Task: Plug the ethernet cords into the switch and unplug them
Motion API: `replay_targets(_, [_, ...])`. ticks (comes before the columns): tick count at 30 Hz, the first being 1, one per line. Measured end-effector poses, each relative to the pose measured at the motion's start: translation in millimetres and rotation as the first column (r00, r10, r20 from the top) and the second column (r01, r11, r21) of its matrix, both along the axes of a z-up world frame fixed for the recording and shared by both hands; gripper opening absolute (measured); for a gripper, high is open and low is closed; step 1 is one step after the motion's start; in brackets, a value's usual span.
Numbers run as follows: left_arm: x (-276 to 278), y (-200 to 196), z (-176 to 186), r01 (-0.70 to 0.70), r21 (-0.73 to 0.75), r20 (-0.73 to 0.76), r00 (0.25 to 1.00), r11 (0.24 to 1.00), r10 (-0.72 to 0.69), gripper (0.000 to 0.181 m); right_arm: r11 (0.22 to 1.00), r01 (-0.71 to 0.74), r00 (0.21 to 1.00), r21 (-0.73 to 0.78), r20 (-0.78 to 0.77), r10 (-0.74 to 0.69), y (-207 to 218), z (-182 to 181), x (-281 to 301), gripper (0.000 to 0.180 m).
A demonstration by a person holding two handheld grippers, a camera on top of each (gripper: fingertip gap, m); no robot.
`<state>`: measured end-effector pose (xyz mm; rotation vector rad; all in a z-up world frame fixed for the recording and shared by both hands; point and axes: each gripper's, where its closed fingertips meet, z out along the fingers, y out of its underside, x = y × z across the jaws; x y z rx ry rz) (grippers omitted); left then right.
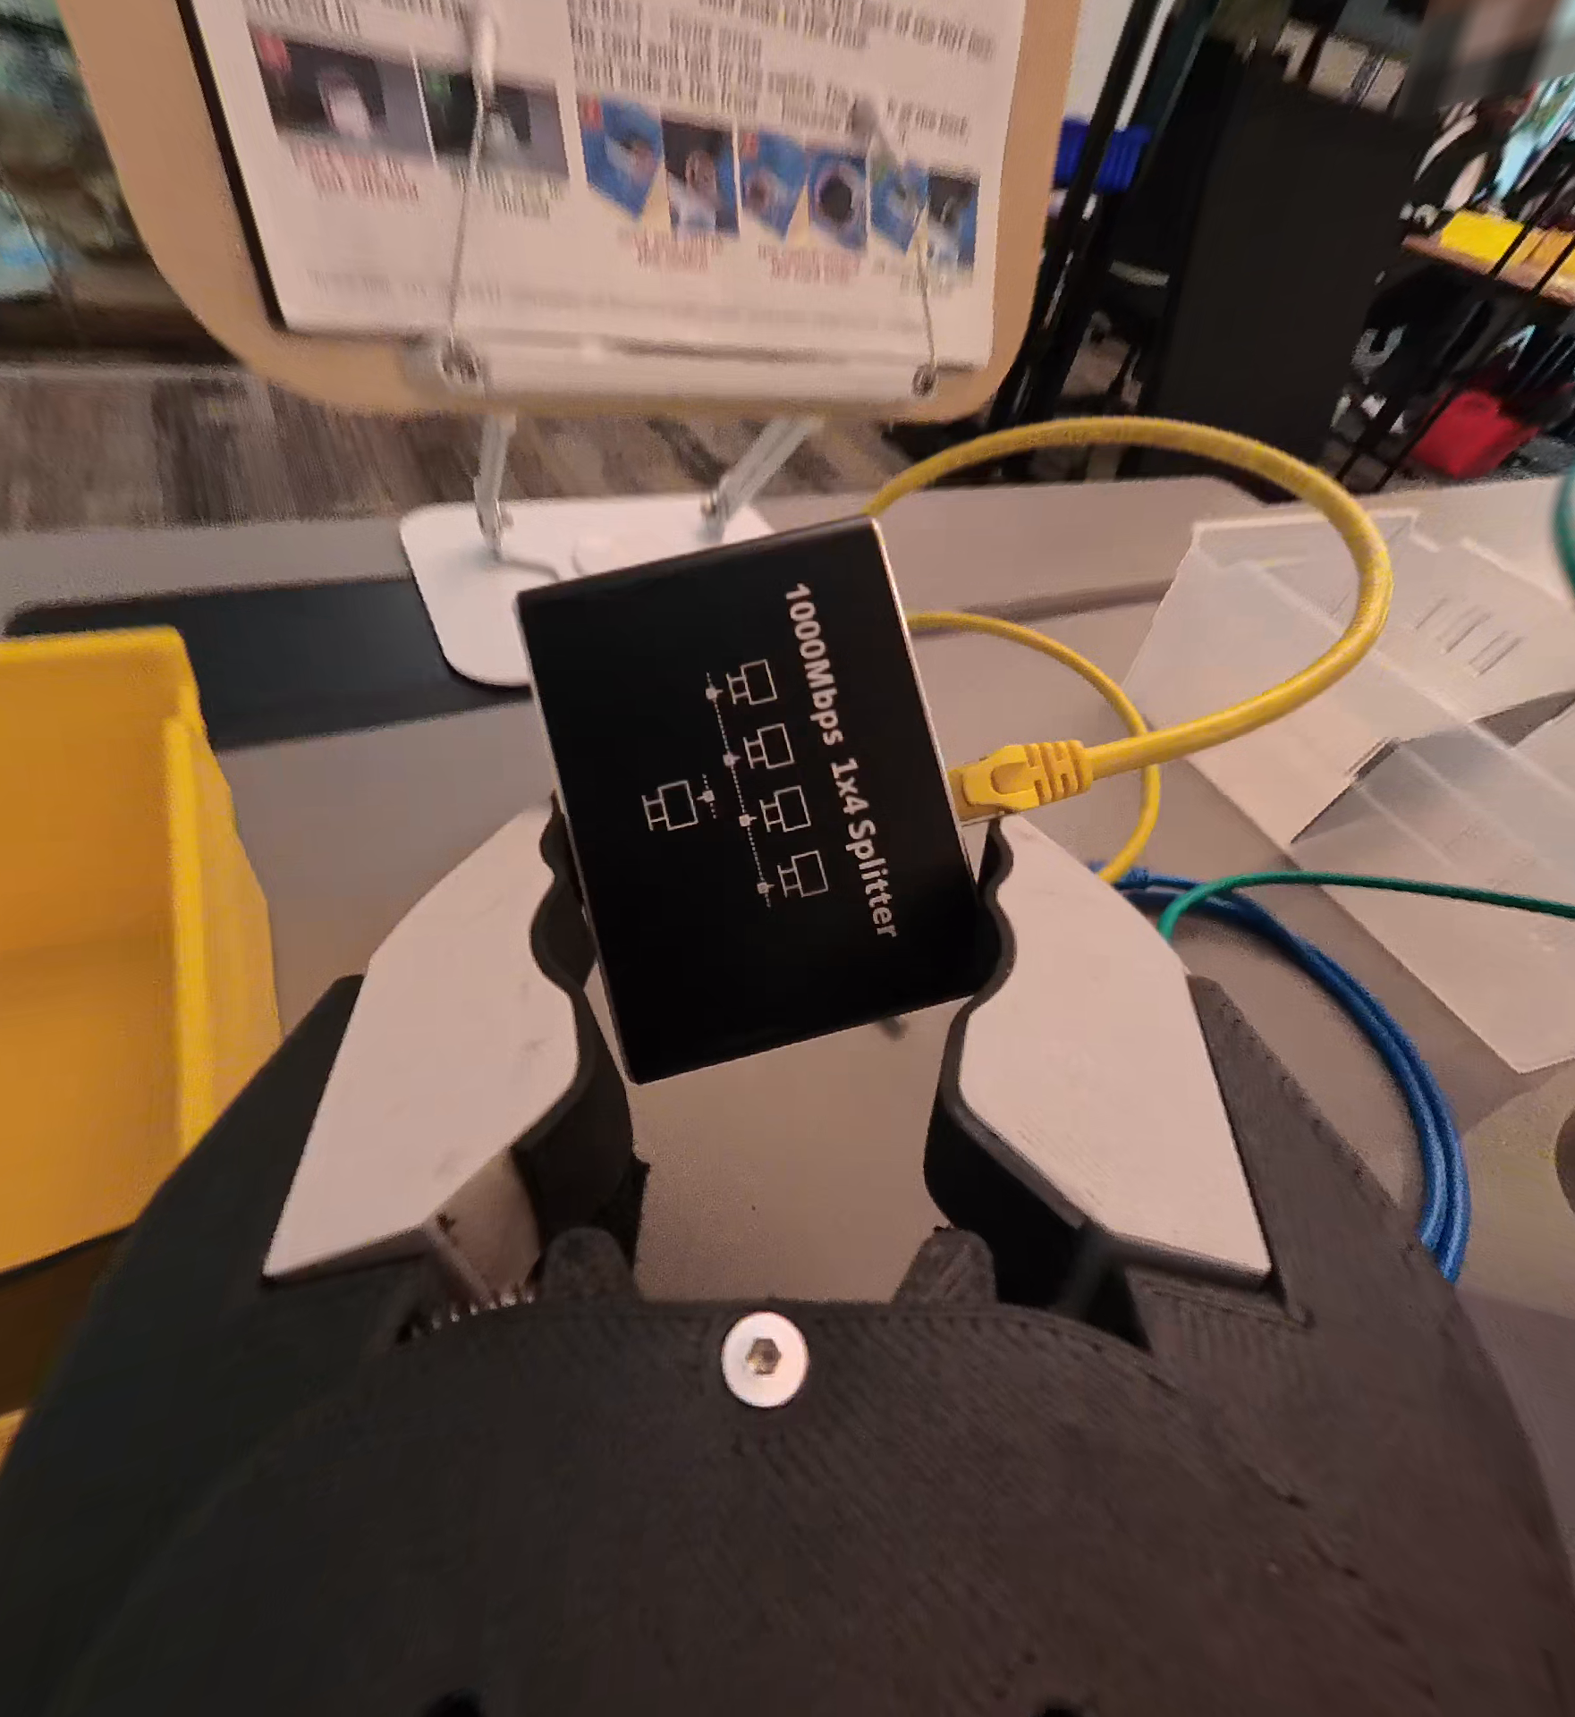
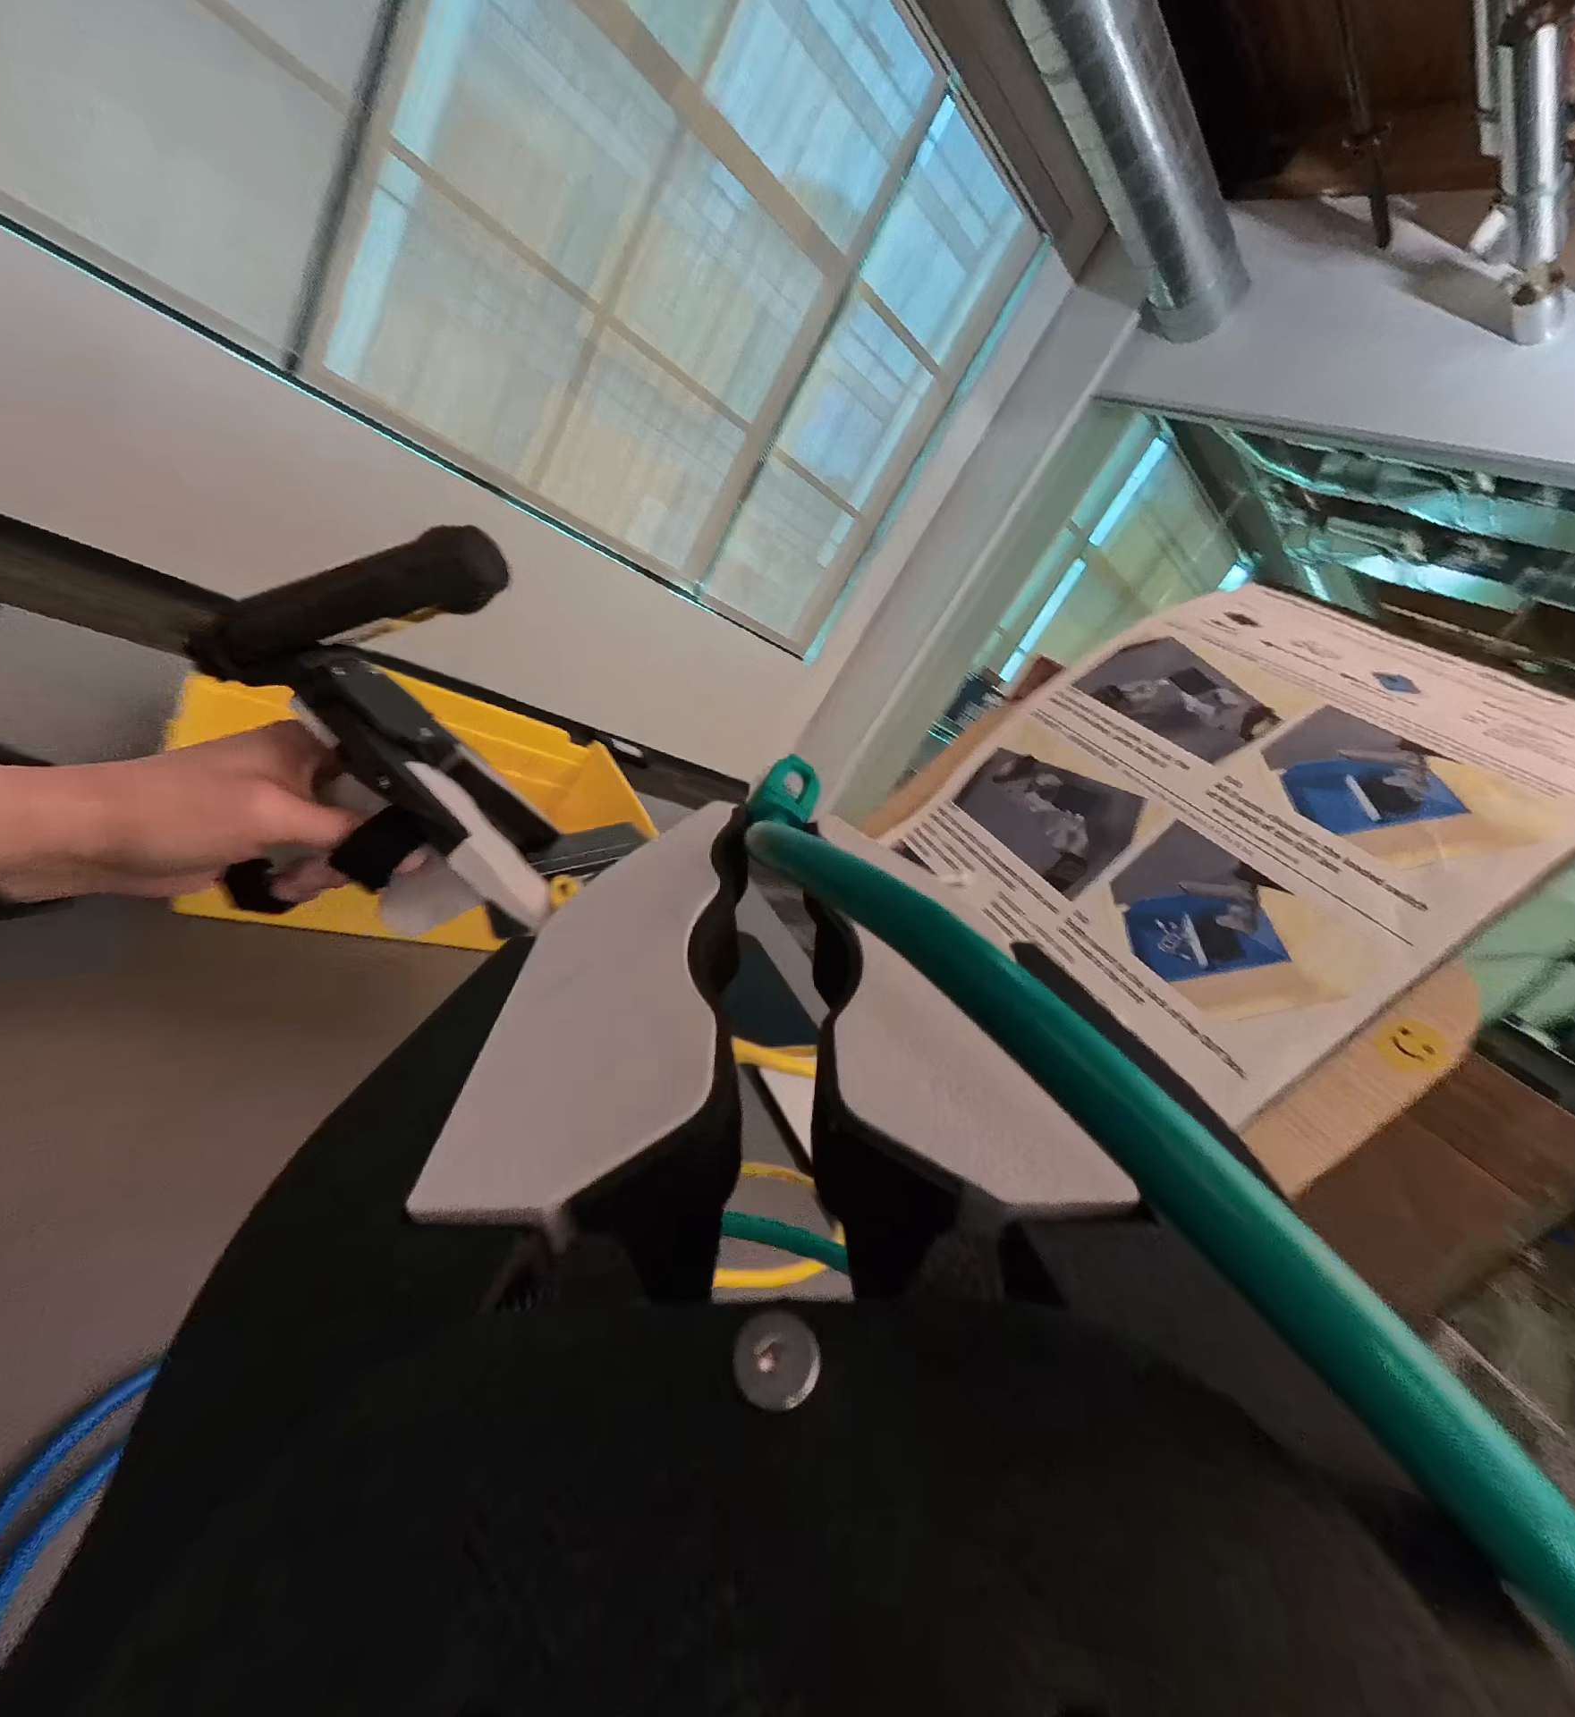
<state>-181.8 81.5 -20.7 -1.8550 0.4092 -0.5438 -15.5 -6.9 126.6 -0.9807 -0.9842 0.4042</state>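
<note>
Holding the black switch (image 1: 746, 799) up off the grey counter (image 1: 374, 836), the left gripper (image 1: 769, 892) has its fingers closed on the box's two long sides, printed face up toward the camera, the box tilted a little. One yellow ethernet cord (image 1: 1322, 595) is already seated, its yellow plug (image 1: 1025, 779) sticking out of the box's right-hand edge, just above the right finger, and the cord loops away and back behind the box. Over on the other side, the right gripper (image 2: 769, 832) has its fingers nearly shut on the green ethernet cord (image 2: 1136, 1106) right behind its green plug (image 2: 788, 780), so the plug pokes out past the fingertips and the cable trails back over the right finger toward the camera. Now here's what matters: the port side of the switch faces right, toward the green plug's hand, so the right gripper is the one to travel, and I'd say the plug's long axis has to line up square with that edge, beside the yellow plug. From the right wrist view the left gripper sits off to the left, held by a hand (image 2: 142, 818) in front of a yellow bin (image 2: 523, 743), well apart for now. A blue cord (image 1: 1378, 1068) lies coiled on the counter, waiting. The free ports are hidden from both views, so I can't tell which one is open.
</note>
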Motion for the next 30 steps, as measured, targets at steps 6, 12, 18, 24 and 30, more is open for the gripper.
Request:
replay_targets(6, [3, -13, 73, 0.097, 0.161, 0.111, 0.987, 0.982, -0.116, 0.08, 0.936, -0.342, 0.935, -0.085, 0.075, 0.348, -40, -17, -6, 0.01])
replay_targets(12, [43, -32, 128, 0.325, 0.234, 0.119, 0.926, 0.917, -0.358, 0.08, 0.975, -0.208, 0.971, -0.083, 0.101, 0.216, -14, -29, -11, 0.01])
replay_targets(18, [73, -42, 129, 0.401, 0.212, 0.041, 0.907, 0.891, -0.419, 0.081, 0.995, -0.101, 0.995, -0.009, 0.014, 0.102, -6, -17, -22, 0.01])
replay_targets(24, [81, -50, 116, 0.501, 0.113, 0.006, 0.863, 0.858, -0.505, 0.081, 0.996, 0.021, 0.999, 0.086, 0.04, -0.025, 3, -19, -25, 0.009])
replay_targets(30, [84, -61, 106, 0.551, 0.015, -0.038, 0.834, 0.835, -0.55, 0.081, 0.949, 0.092, 0.988, 0.302, 0.094, -0.126, -6, -20, -33, 0.01])
